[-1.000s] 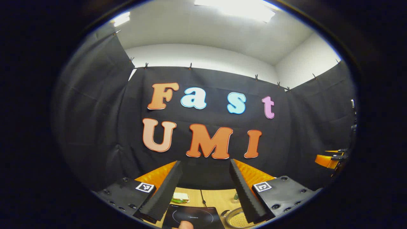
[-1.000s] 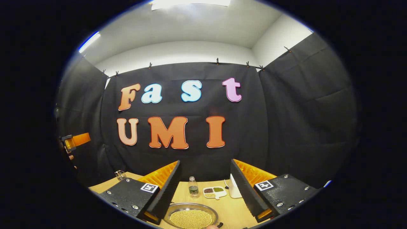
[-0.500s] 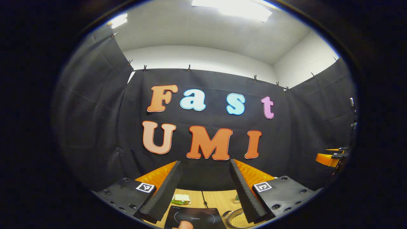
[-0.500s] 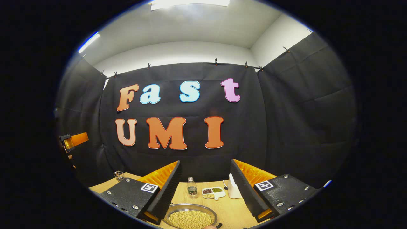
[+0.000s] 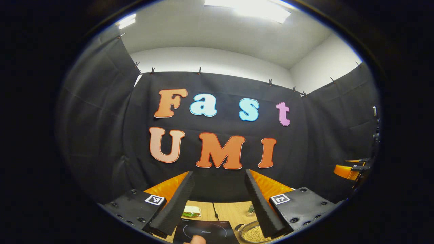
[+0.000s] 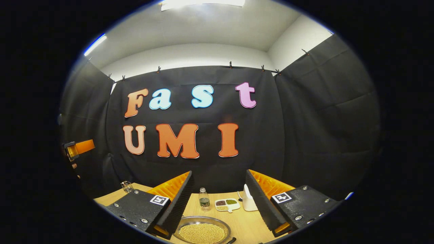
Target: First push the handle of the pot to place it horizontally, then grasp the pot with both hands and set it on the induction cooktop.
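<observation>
Both hand-held grippers hang high above the table [image 6: 244, 222], jaws apart and holding nothing: the left hand-held gripper [image 5: 217, 203] over the cooktop [image 5: 205, 232], the right hand-held gripper [image 6: 218, 203] over the pot [image 6: 202, 232] of pale beans. The pot sits on the table just right of the cooktop, its handle [image 6: 231, 240] perhaps poking out at the near right rim.

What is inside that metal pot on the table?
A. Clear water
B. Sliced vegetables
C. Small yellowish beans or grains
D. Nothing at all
C: in the right gripper view the pot is filled with a layer of small yellowish beans or grains, and the same filling shows in the left gripper view.
</observation>
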